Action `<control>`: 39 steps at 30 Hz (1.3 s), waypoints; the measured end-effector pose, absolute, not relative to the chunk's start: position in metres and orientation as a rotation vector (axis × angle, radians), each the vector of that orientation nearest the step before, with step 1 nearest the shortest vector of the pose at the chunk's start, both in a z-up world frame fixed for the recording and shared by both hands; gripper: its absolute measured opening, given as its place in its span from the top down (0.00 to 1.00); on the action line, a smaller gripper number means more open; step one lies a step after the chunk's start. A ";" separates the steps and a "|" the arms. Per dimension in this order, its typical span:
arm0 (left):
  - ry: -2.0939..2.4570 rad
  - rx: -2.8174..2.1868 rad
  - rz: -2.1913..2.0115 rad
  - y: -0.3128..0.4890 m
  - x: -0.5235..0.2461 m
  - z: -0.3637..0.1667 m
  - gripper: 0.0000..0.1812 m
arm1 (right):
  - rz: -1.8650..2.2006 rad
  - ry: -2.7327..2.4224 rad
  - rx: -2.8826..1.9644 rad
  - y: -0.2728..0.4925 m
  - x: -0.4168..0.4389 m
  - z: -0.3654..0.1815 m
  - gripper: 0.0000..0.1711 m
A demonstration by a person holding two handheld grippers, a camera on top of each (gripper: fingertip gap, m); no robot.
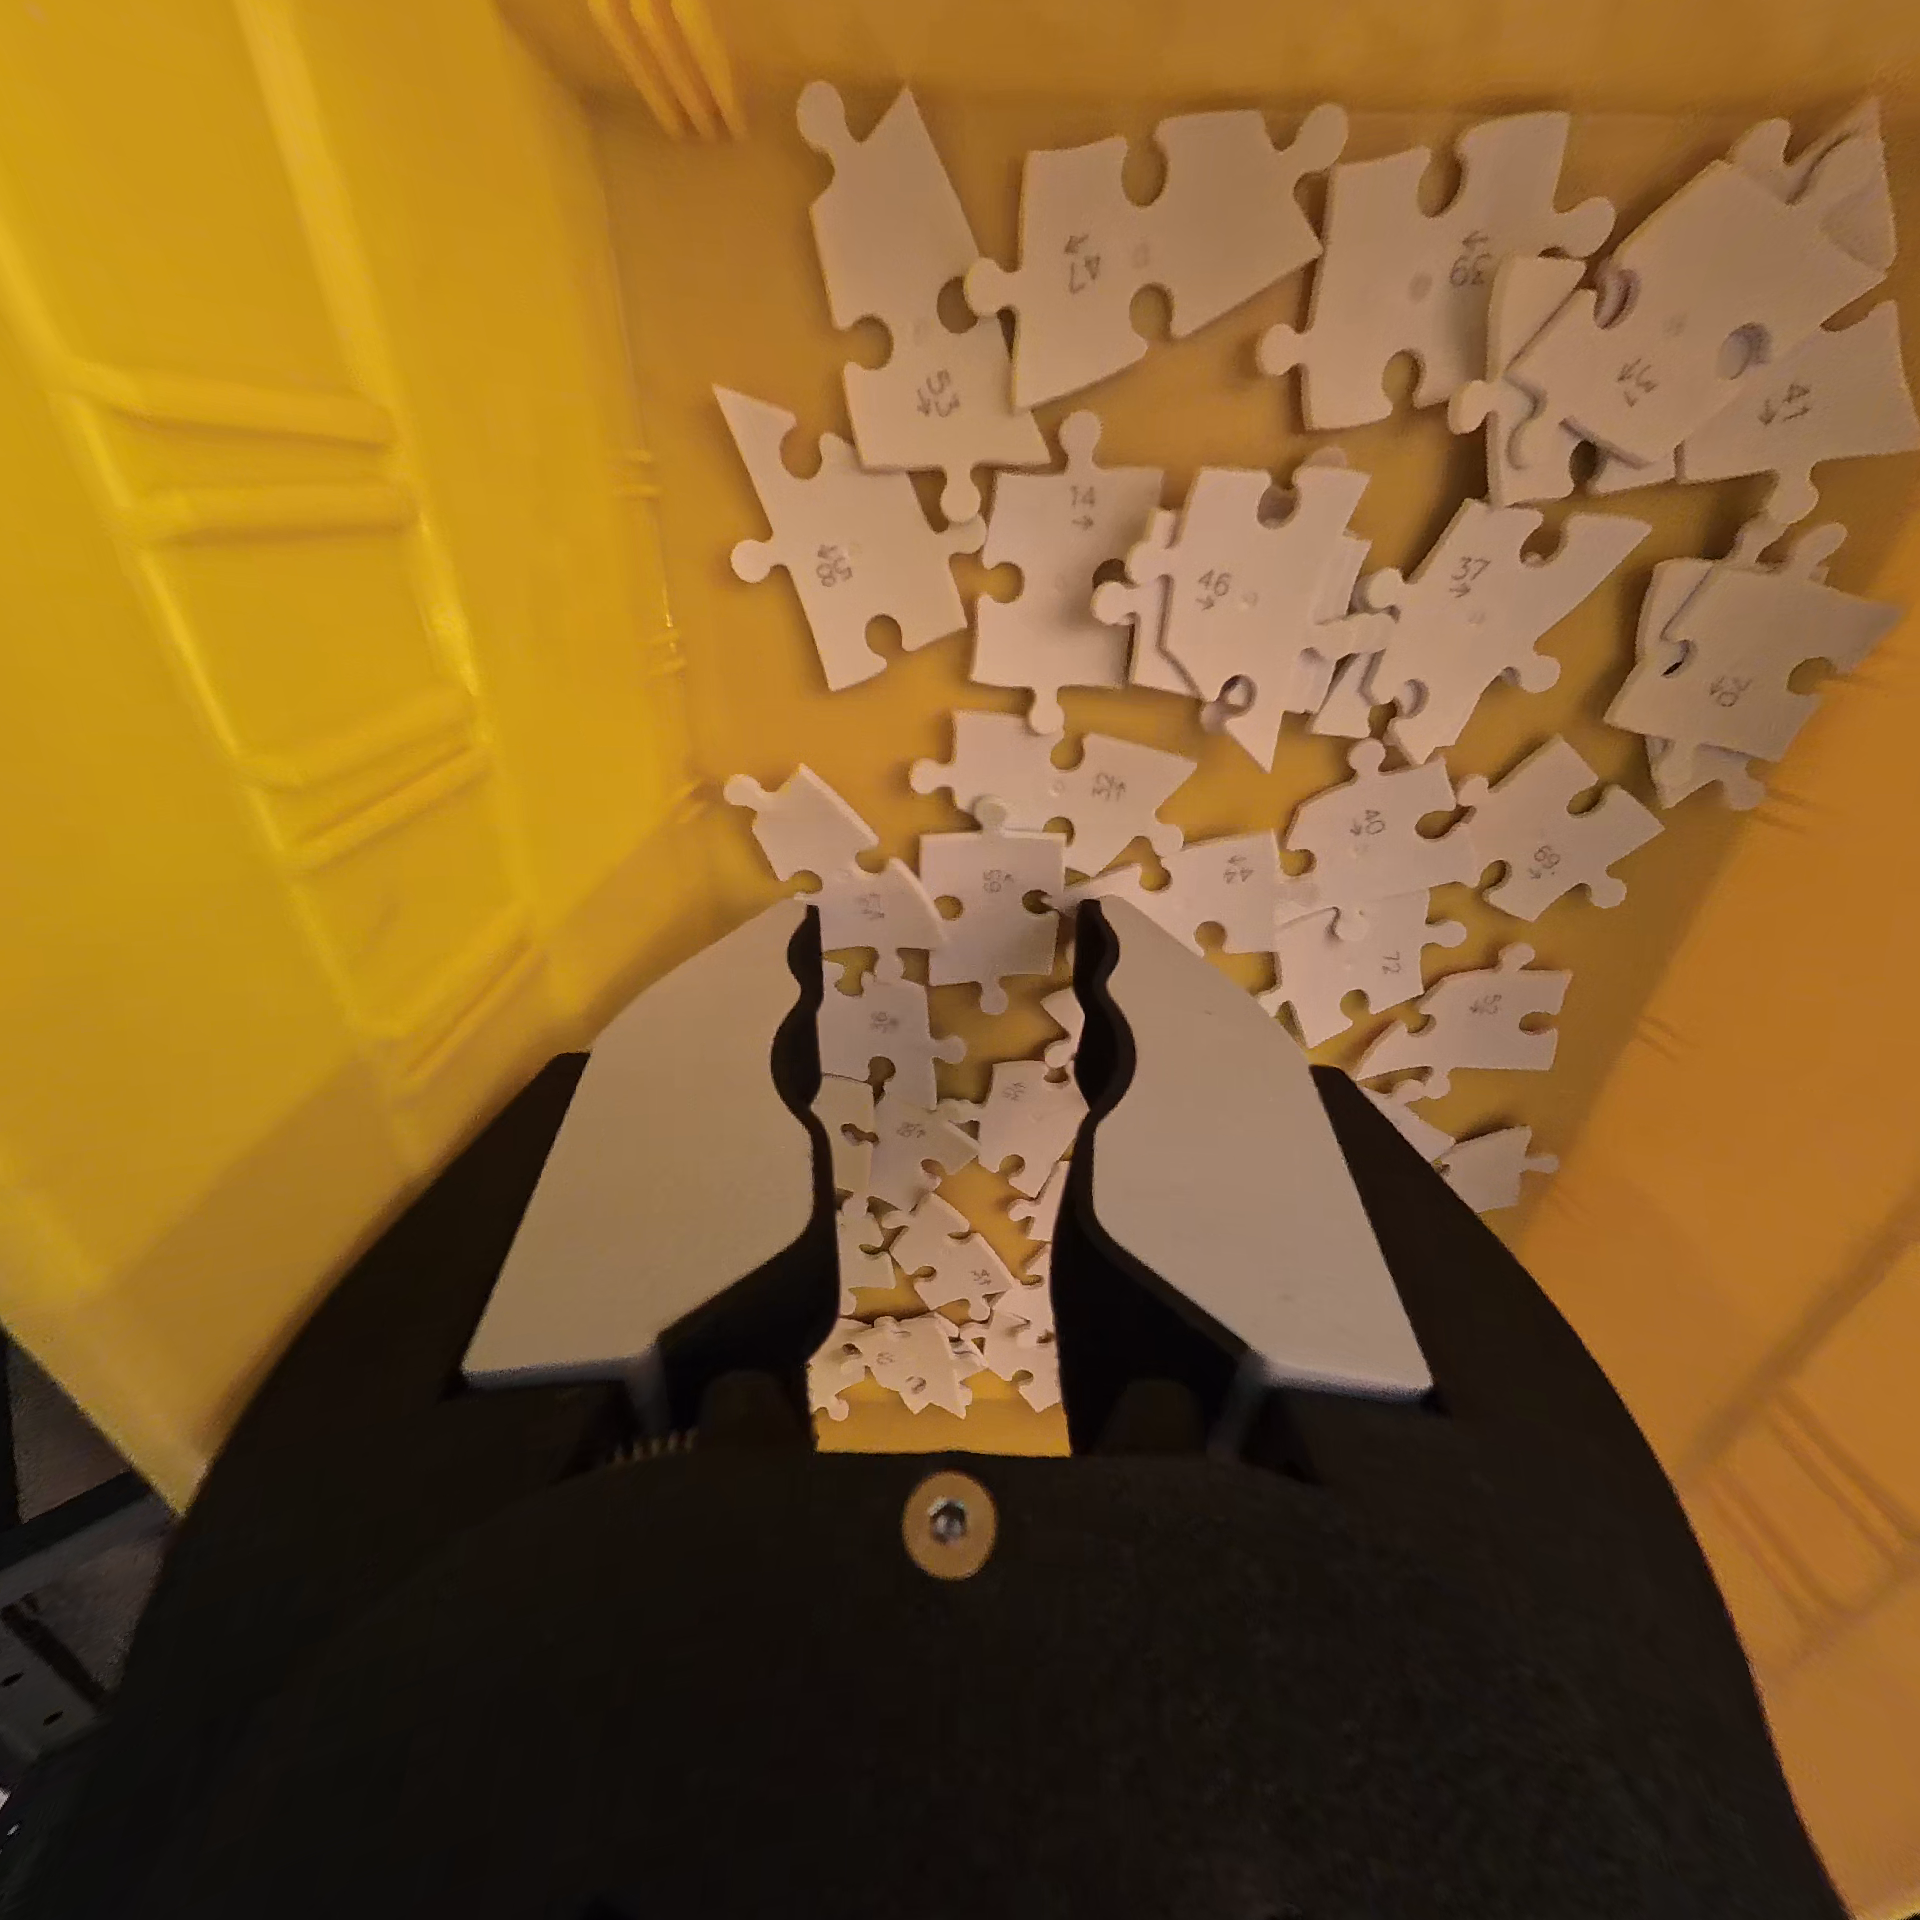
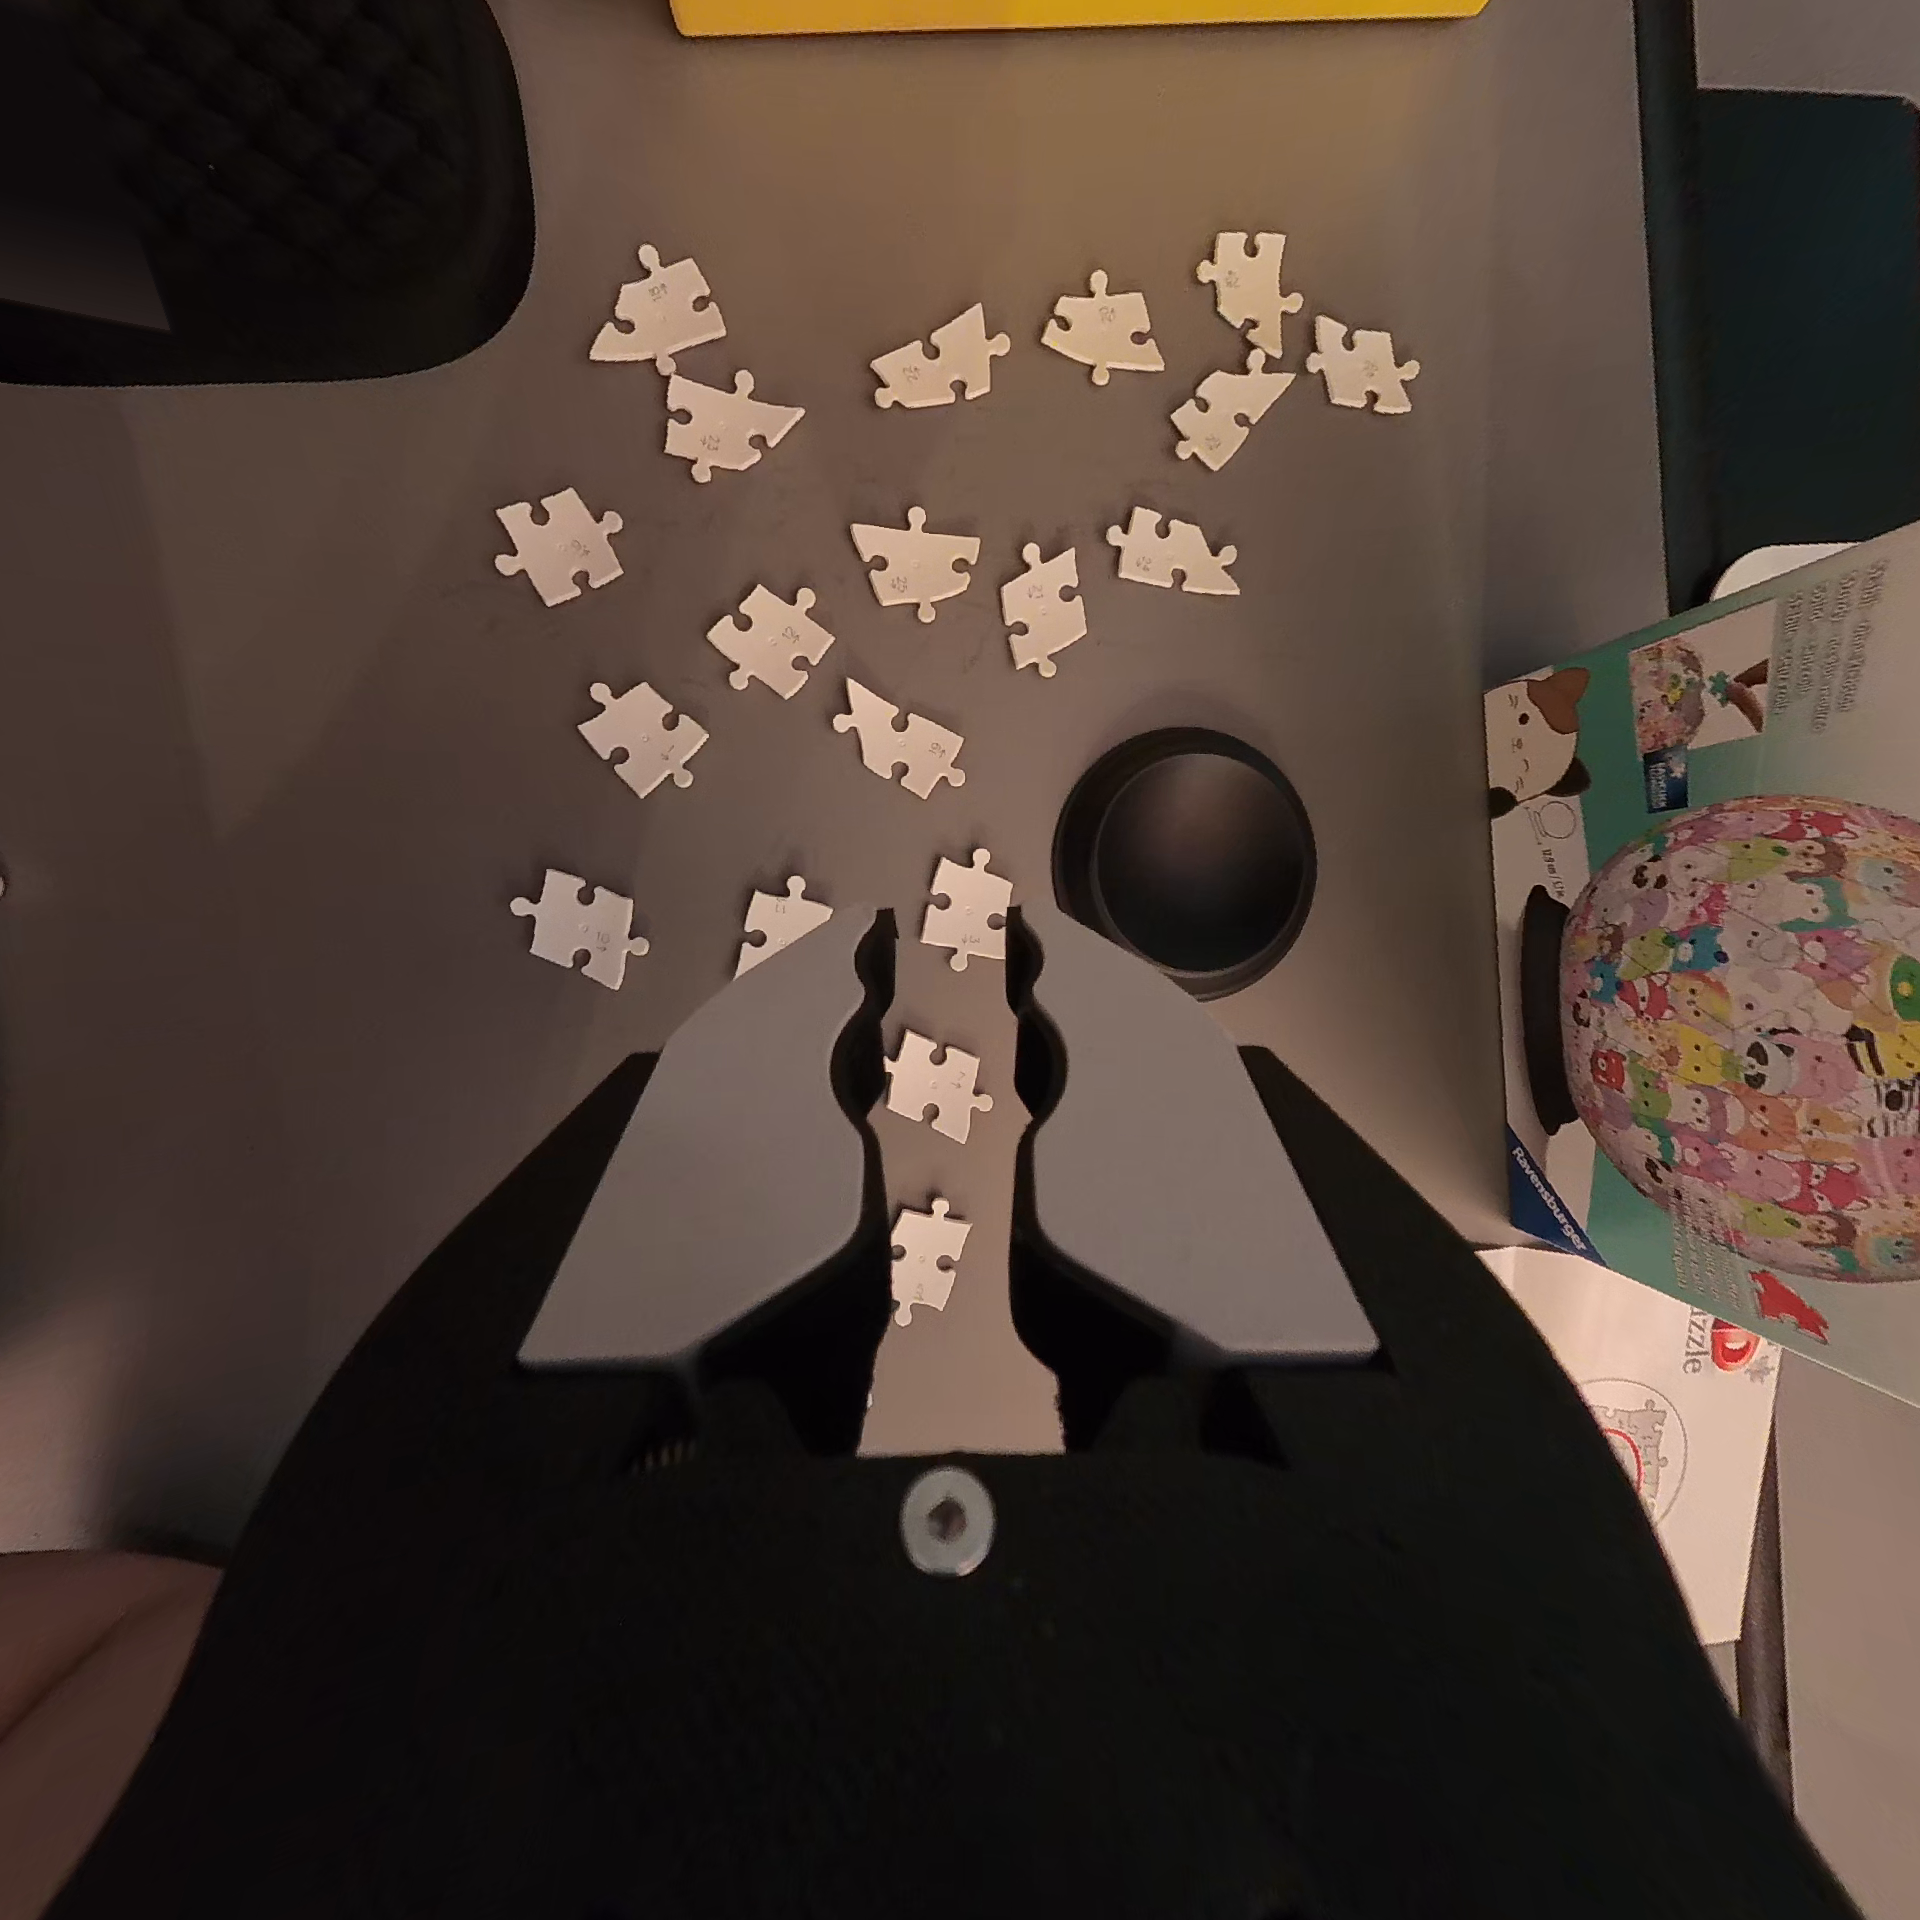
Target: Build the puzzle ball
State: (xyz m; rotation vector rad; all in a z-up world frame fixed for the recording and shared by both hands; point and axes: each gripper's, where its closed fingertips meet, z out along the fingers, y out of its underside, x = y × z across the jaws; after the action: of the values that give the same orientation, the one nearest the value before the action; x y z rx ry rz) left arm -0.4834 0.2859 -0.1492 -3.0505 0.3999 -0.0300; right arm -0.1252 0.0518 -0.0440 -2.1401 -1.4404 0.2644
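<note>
Yellow bin (image 1: 312, 623): ribbed walls at 9 and 3 o'clock around a heap of white puzzle pieces (image 1: 1236, 603), face down, overlapping.
Left tool (image 1: 948, 914): inside the bin, jaws parted narrowly, holding nothing.
Chair (image 2: 239, 187): black, at 10 o'clock.
Desk (image 2: 312, 727): grey, loose pieces (image 2: 914, 566) spread apart.
Right tool (image 2: 951, 920): narrow gap, empty, above one piece.
Ring stand (image 2: 1184, 862): black, 2 o'clock of the tips.
Puzzle box (image 2: 1714, 935): 3 o'clock.

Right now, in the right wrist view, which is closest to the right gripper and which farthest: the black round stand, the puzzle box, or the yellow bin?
1. Black round stand, just right of the right gripper.
2. Puzzle box, far right.
3. Yellow bin, top edge.
</note>
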 end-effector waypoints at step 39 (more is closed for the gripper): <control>0.368 -3.051 -0.055 0.283 -0.487 -0.140 0.96 | 0.271 -1.464 -2.152 0.049 -0.127 -0.048 0.88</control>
State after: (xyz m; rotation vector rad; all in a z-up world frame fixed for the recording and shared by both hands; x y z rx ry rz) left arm -0.4875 0.2834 -0.1405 -3.0509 0.3676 -0.0547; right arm -0.1269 0.0487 -0.0479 -2.1521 -1.4640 0.2708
